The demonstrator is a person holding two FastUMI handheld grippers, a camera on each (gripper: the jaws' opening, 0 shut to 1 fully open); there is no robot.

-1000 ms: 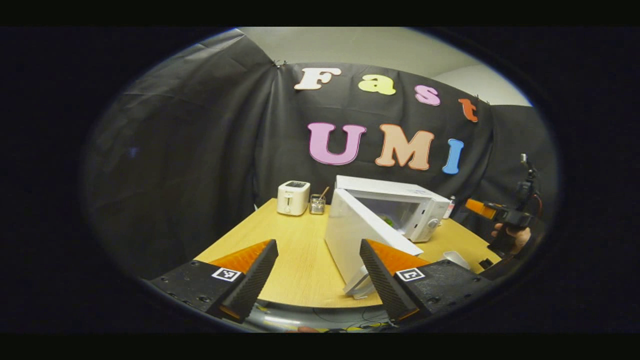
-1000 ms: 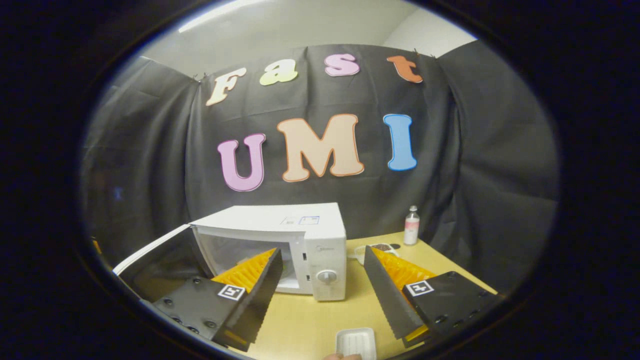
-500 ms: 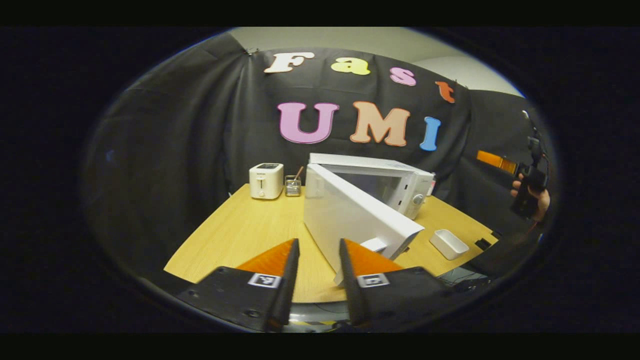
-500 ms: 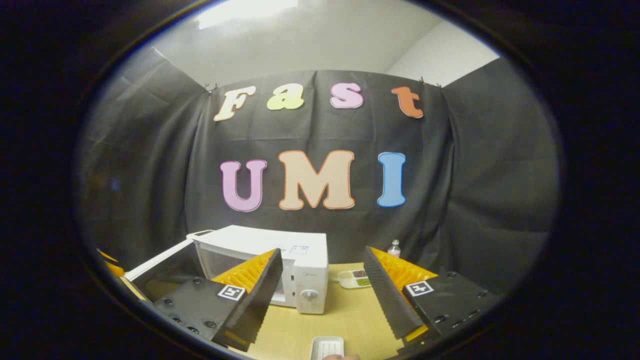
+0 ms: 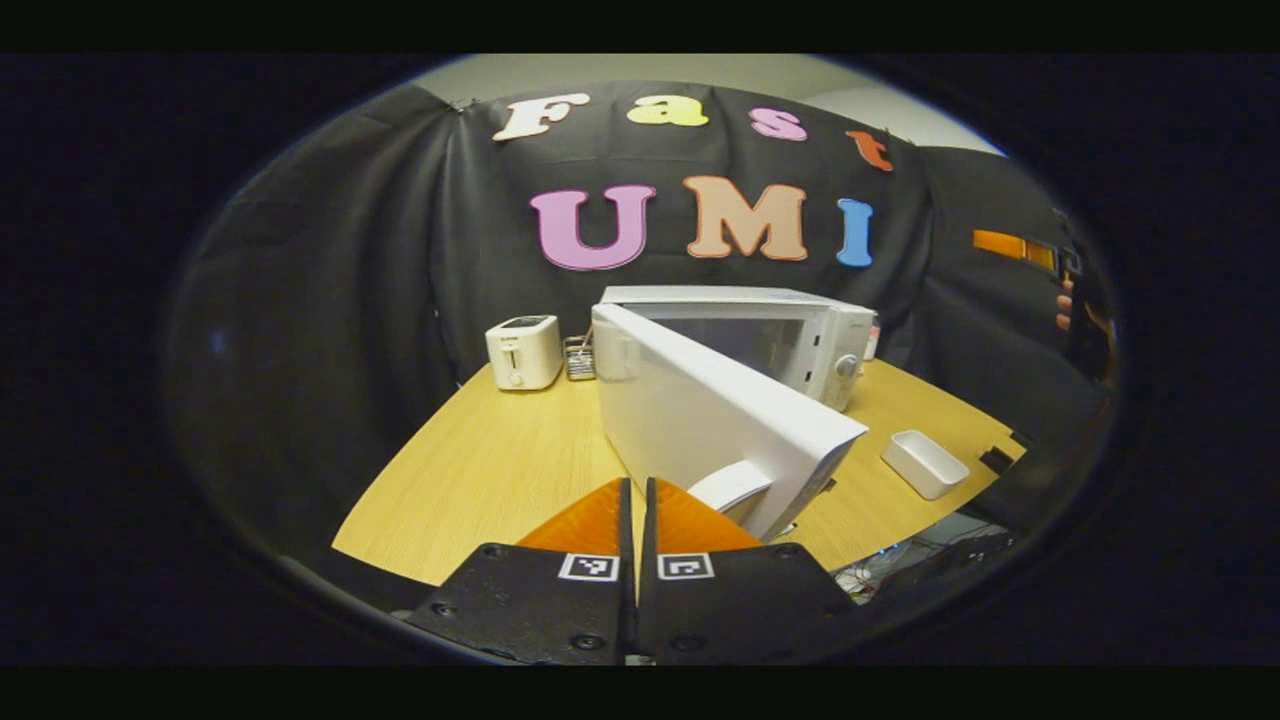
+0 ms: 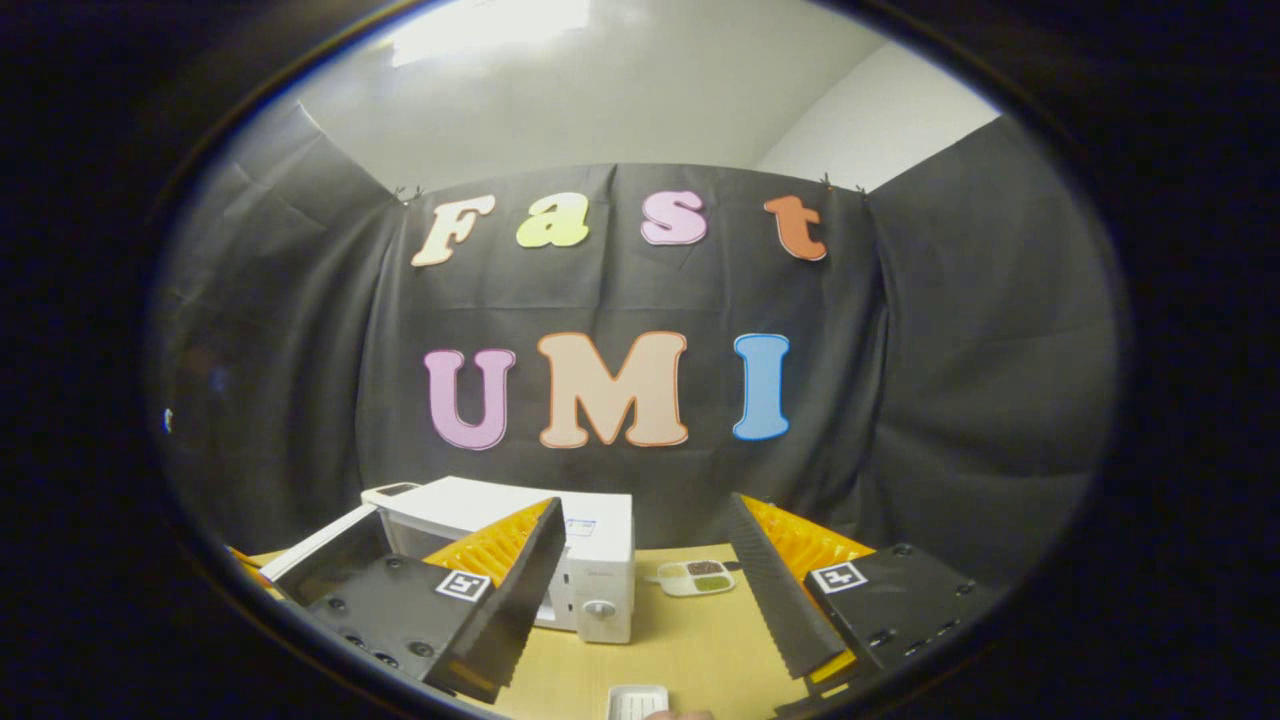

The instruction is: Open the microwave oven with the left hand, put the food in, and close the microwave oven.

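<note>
The white microwave (image 5: 800,335) stands on the wooden table (image 5: 500,460) with its door (image 5: 700,415) swung wide toward me. The door's handle (image 5: 730,485) is at the near edge. My left gripper (image 5: 637,500) is shut with nothing between its fingers, just left of and in front of that handle. In the right gripper view the microwave (image 6: 595,560) sits low at centre with its door (image 6: 320,545) out to the left. My right gripper (image 6: 645,590) is open and empty, held high and back from the table. I cannot make out what lies inside the oven.
A white toaster (image 5: 523,350) and a small jar (image 5: 575,357) stand at the back left. A white rectangular tray (image 5: 925,463) lies right of the door. A divided dish (image 6: 693,577) sits right of the microwave. A hand (image 5: 1065,305) holds the other gripper far right.
My left gripper has shut from wide open and drawn back and up from the door handle. The right gripper has pulled back and tilted upward, staying open.
</note>
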